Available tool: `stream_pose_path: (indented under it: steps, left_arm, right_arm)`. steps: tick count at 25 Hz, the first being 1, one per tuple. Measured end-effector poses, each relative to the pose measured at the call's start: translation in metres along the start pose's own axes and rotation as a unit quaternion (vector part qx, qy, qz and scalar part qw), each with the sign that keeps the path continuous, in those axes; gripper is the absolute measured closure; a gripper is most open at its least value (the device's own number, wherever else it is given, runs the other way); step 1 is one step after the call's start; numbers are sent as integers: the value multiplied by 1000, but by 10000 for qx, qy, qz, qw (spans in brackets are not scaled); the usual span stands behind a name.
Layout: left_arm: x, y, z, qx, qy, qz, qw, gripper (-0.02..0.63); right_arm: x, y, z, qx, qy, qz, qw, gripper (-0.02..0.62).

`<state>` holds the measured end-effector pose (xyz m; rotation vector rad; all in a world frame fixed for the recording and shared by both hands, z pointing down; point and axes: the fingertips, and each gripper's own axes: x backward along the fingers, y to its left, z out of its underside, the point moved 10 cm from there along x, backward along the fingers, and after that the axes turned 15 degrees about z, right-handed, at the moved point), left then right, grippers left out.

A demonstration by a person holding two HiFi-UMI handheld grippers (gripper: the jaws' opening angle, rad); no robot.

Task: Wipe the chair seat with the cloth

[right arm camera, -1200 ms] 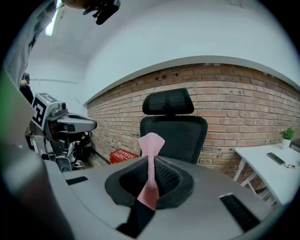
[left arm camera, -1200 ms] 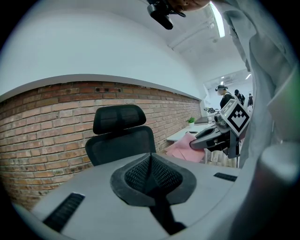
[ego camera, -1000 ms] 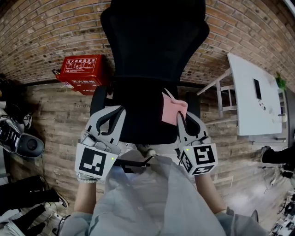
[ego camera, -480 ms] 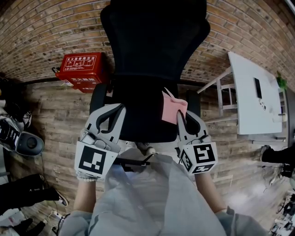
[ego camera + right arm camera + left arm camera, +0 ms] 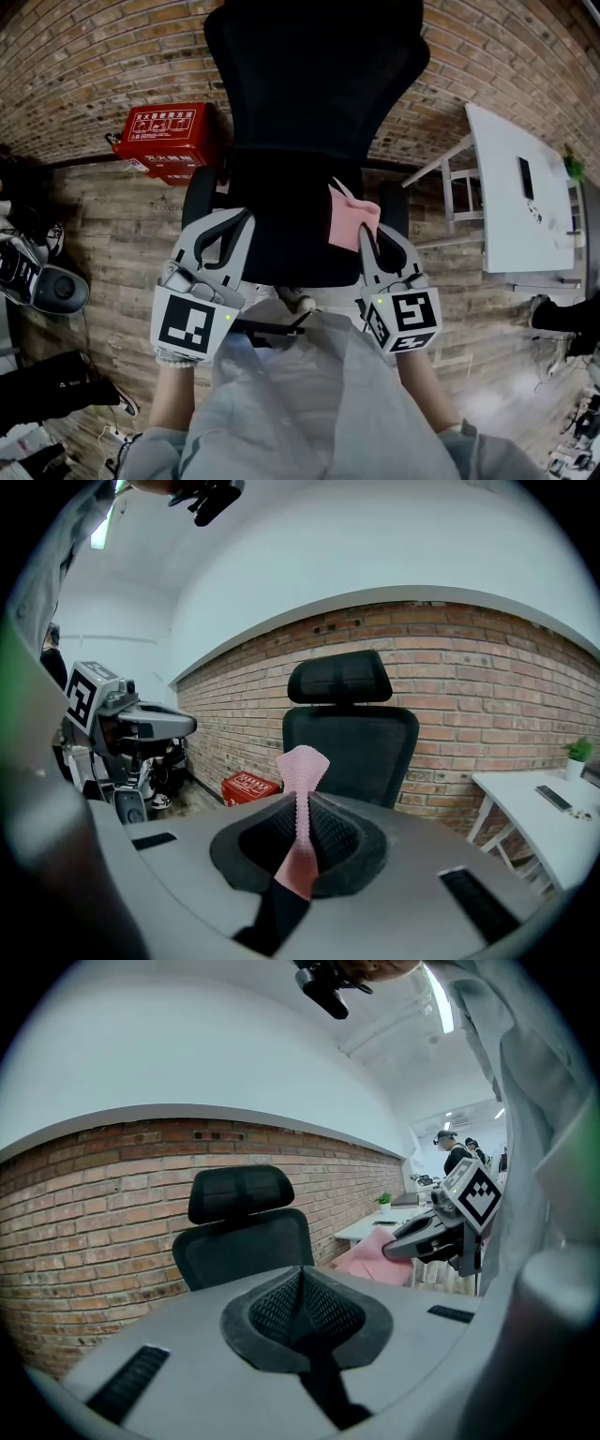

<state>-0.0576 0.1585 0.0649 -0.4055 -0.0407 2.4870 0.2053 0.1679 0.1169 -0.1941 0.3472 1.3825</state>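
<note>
The right gripper (image 5: 377,240) clamps the pink cloth (image 5: 351,223) between its fingers over the right side of the black chair seat (image 5: 281,239) at frame centre, while the left gripper (image 5: 225,227) has its fingers closed together, empty, over the seat's left side.

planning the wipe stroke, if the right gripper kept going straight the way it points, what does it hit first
Most likely the chair's backrest: the right gripper, shut on the pink cloth, points straight at it, so the cloth would probably touch first. How far off it is isn't clear.
</note>
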Motion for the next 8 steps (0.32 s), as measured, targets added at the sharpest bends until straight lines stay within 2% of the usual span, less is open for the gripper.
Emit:
stream_pose_path:
  steps: [8]
  left_arm:
    - [-2,1,1,-14,9,-3,10000,588]
  right_arm:
    - [-2,1,2,20,36,-58,10000,543]
